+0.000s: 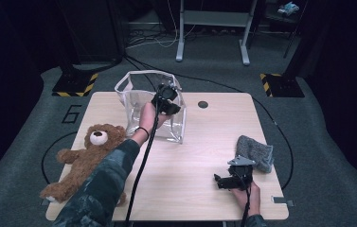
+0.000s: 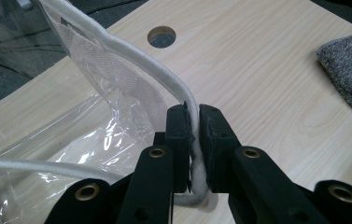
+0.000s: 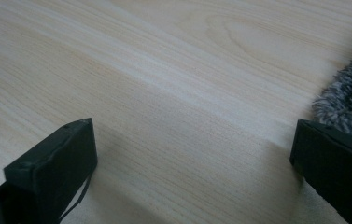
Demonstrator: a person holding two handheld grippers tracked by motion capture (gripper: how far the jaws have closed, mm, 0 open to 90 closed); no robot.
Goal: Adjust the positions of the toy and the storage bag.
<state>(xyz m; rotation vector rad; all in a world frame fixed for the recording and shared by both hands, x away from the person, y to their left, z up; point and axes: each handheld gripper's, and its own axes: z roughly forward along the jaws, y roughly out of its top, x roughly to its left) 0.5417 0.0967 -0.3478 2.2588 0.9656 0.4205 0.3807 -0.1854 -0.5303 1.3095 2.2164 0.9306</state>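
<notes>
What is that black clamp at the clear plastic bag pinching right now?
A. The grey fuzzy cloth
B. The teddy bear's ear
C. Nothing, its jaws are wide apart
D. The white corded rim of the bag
D: in the left gripper view, the left gripper has its two black jaws closed on the white corded rim of the clear bag, while the teddy bear and grey cloth lie apart on the table.

Dim room: grey carpet [image 1: 20,156] (black circle marking), light wooden table [image 1: 204,142], hazard-striped bases [image 1: 75,85].
</notes>
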